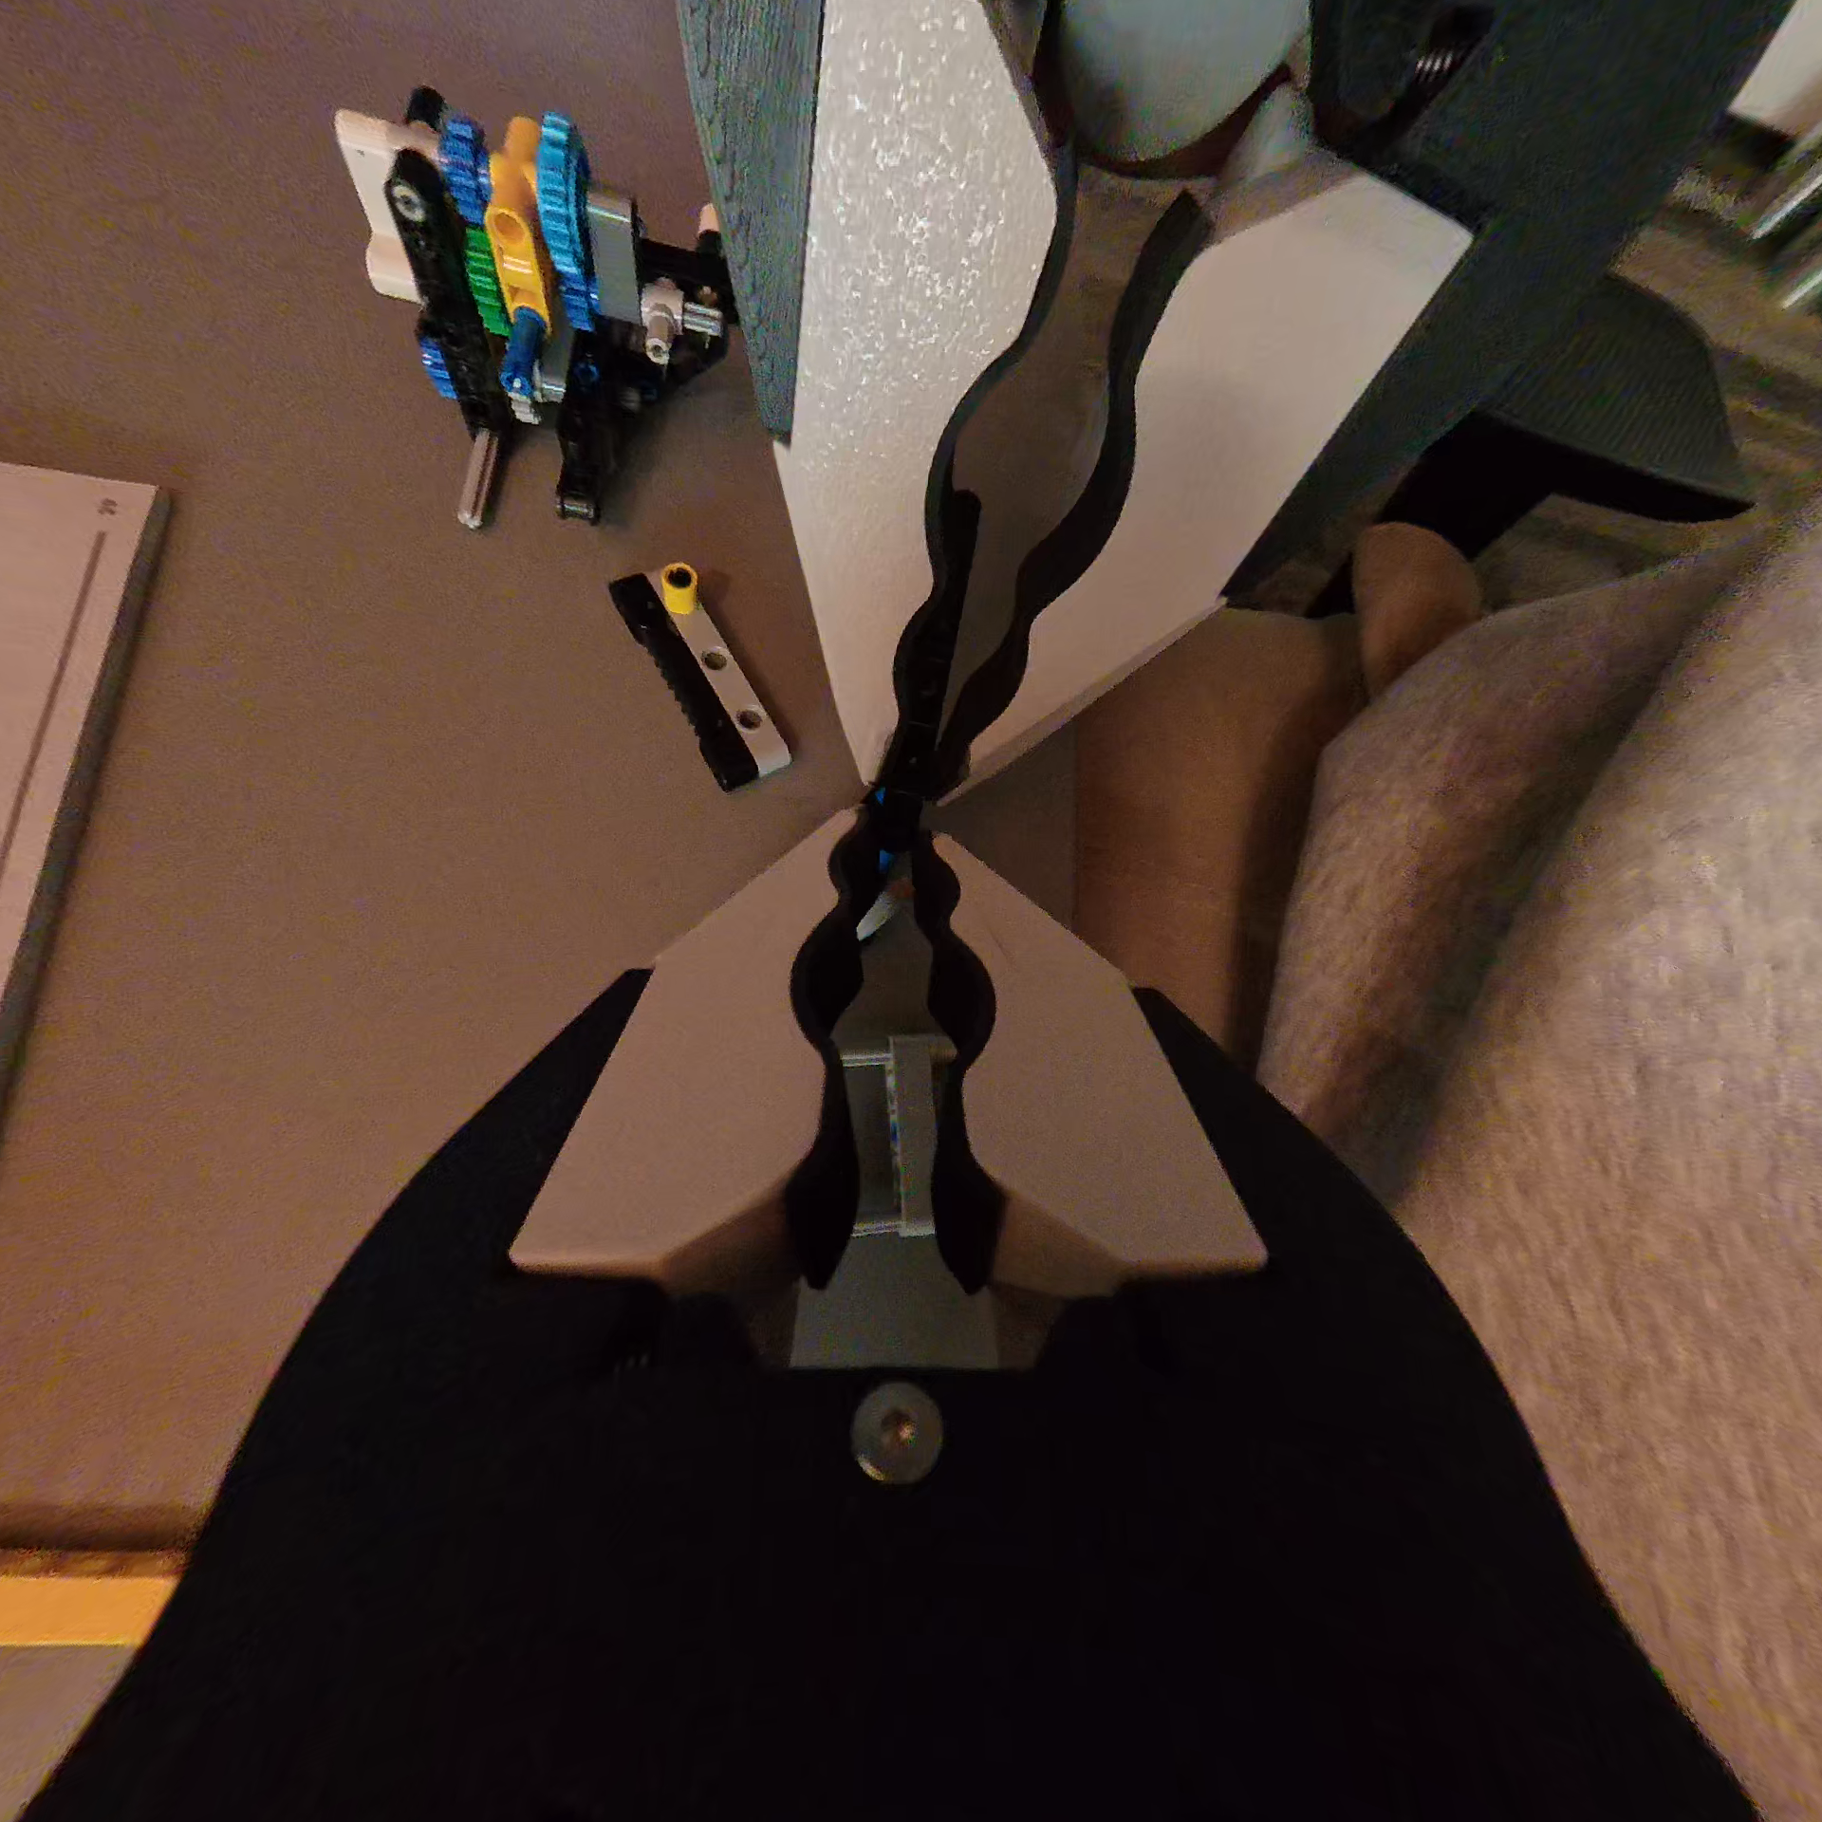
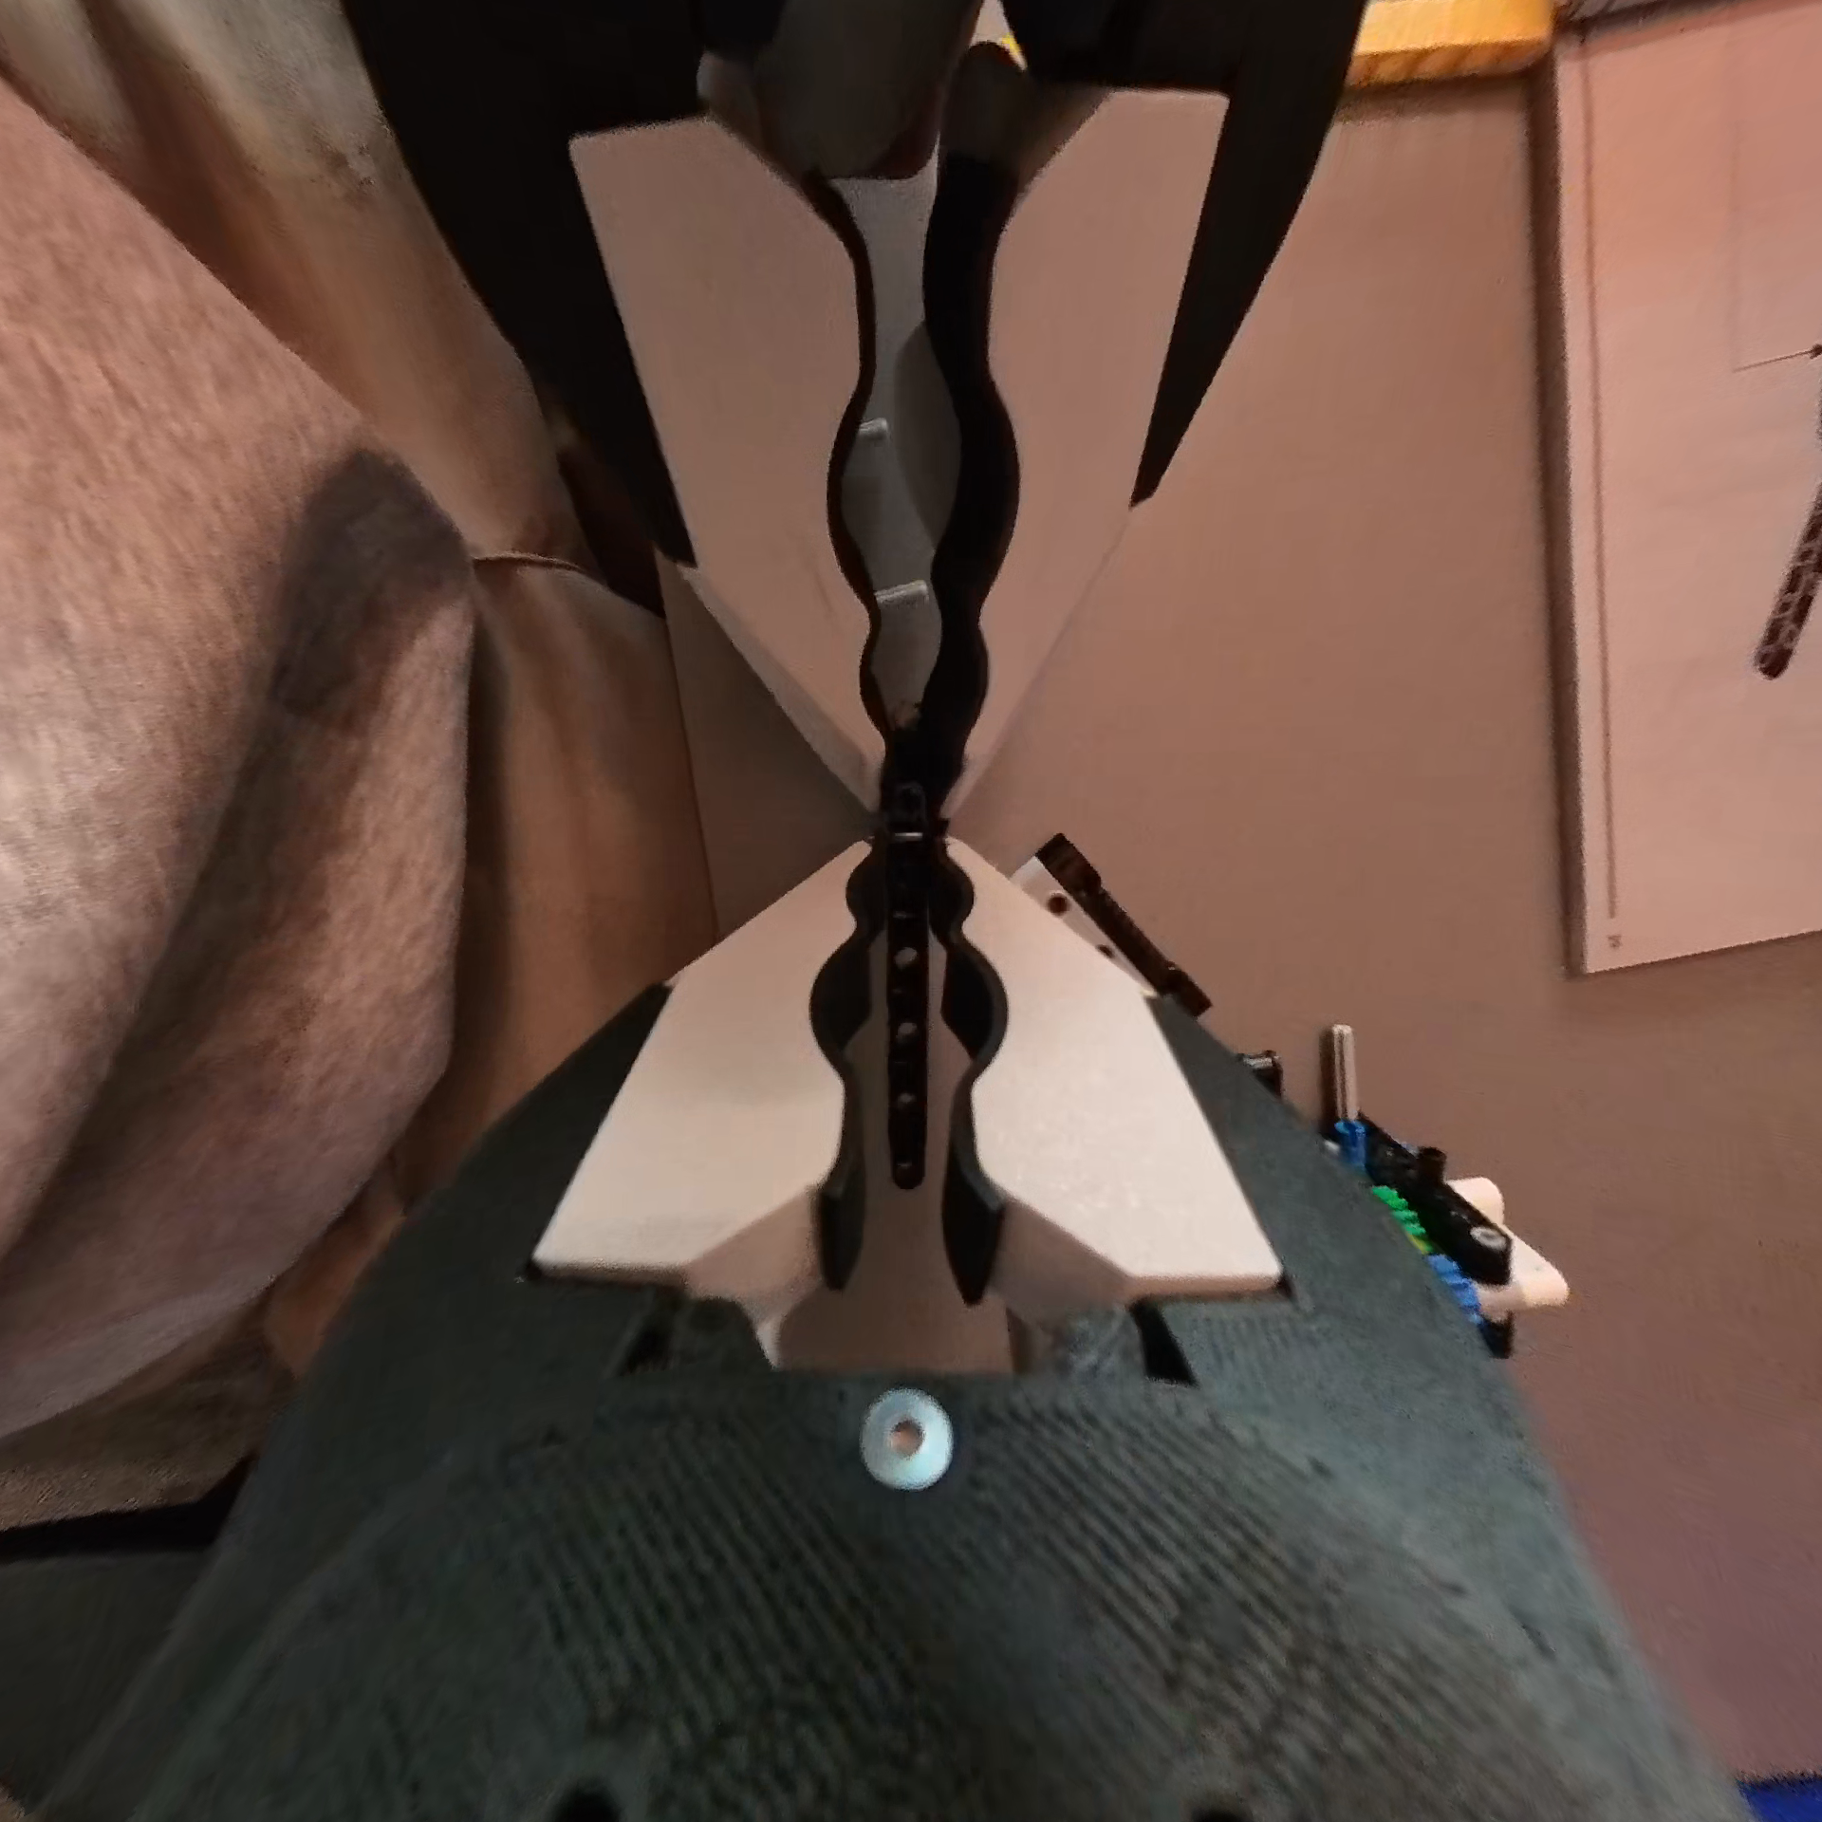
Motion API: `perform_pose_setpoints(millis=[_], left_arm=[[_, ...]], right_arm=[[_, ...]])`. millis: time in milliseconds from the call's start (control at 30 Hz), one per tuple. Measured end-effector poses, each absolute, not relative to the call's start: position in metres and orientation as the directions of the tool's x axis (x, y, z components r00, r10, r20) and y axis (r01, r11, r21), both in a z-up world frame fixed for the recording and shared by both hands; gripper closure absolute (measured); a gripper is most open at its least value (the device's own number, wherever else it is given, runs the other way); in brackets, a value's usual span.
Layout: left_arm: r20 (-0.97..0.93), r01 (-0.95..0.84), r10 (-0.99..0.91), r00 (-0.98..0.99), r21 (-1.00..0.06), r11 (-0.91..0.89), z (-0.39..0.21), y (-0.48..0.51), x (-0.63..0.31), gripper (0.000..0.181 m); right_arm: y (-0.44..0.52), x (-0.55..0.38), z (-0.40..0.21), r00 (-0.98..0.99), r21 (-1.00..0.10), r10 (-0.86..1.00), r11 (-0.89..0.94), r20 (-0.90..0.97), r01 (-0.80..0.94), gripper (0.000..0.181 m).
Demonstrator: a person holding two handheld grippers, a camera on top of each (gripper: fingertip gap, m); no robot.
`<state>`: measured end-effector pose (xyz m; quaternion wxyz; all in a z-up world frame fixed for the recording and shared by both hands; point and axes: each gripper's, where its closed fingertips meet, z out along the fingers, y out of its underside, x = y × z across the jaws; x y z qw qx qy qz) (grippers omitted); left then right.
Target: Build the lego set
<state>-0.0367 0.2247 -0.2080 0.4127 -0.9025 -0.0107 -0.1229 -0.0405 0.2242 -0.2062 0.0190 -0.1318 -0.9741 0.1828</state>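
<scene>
My left gripper and right gripper meet tip to tip above the table's edge. The right gripper is shut on a long black beam with holes, which also shows in the left wrist view. The left gripper is shut on a small black piece with blue pins; a grey part sits deeper between its fingers. The two held pieces touch at the fingertips. The part-built lego model stands on the brown table, apart from both grippers; it also shows in the right wrist view.
A loose black-and-white beam with a yellow bush lies near the model. An instruction booklet lies at the table's side, seen too in the right wrist view. A plush cushion lies beyond the table edge. Less than 4 cm separates the two grippers' tips.
</scene>
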Motion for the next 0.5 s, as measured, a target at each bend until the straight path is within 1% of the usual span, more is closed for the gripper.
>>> perform_pose_setpoints(millis=[133, 167, 233, 300, 400, 500], left_arm=[[0.199, 0.106, -0.068, 0.978, -0.747, -0.657, -0.211, 0.226, -0.040, 0.177], [0.175, 0.074, -0.074, 0.982, -0.712, -0.698, -0.224, 0.225, -0.037, 0.175], [0.135, 0.048, -0.076, 0.988, -0.736, -0.675, -0.222, 0.225, -0.040, 0.177], [0.152, 0.060, -0.077, 0.985, -0.734, -0.677, -0.219, 0.224, -0.037, 0.177], [0.187, 0.087, -0.075, 0.980, -0.727, -0.681, -0.220, 0.228, -0.036, 0.177], [0.184, 0.081, -0.076, 0.980, -0.719, -0.691, -0.220, 0.227, -0.037, 0.177]], right_arm=[[0.224, -0.042, -0.208, -0.960, -0.380, 0.275, 0.884, -0.050, 0.273, 0.175], [0.225, -0.041, -0.217, -0.964, -0.356, 0.262, 0.897, -0.047, 0.261, 0.174], [0.224, -0.042, -0.222, -0.980, -0.322, 0.201, 0.929, 0.017, 0.185, 0.174], [0.223, -0.041, -0.219, -0.978, -0.317, 0.202, 0.932, 0.052, 0.175, 0.175], [0.226, -0.039, -0.220, -0.974, -0.315, 0.224, 0.926, 0.025, 0.205, 0.175], [0.226, -0.039, -0.221, -0.967, -0.332, 0.253, 0.914, 0.019, 0.232, 0.173]])
